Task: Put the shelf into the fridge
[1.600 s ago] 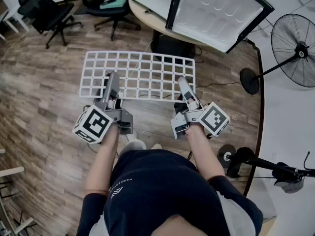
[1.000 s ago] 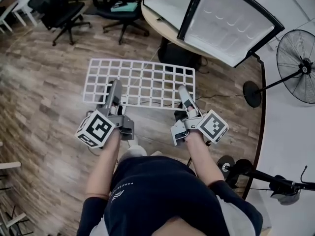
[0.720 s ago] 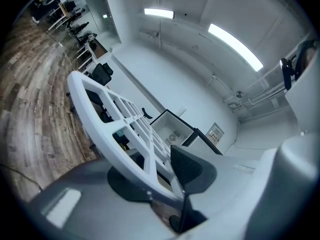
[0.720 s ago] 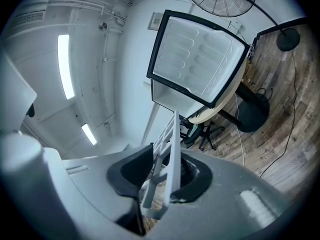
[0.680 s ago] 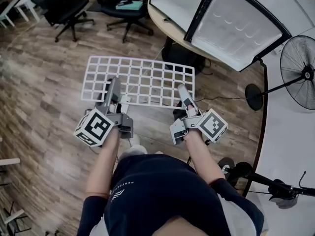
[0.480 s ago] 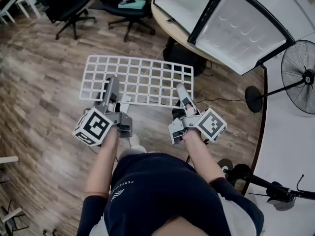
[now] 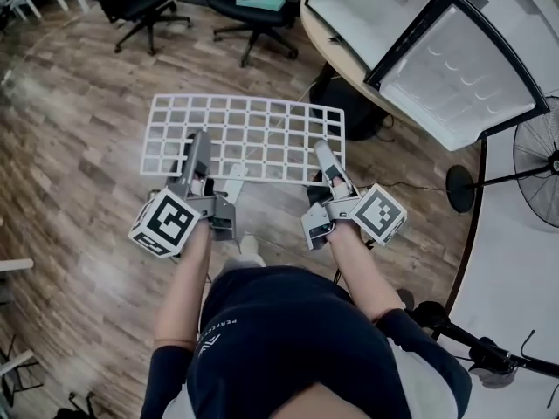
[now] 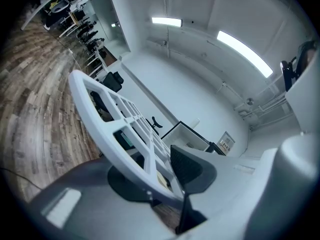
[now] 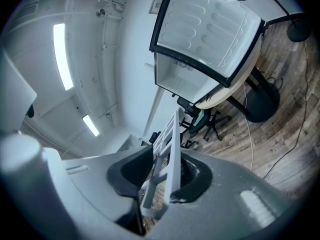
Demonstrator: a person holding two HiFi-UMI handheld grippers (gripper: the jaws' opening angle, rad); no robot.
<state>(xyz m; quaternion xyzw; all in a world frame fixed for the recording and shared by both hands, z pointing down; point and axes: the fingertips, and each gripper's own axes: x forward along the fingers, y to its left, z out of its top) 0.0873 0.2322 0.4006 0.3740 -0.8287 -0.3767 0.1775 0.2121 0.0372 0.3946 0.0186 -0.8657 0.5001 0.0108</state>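
Head view: fridge (image 7: 437,59) beyond the right claw (image 7: 321,150) is cut by the top edge, and the fan (image 7: 537,151) further right by the side edge. The shelf (image 7: 262,133) rim under the left claw (image 7: 197,140) and right claw is hidden. In the left gripper view the fridge interior ahead is too small to read.

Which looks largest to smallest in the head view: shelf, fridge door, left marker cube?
1-2. shelf and fridge door: about alike, and the shelf is nearer the camera, so unranked.
3. left marker cube, clearly smallest.
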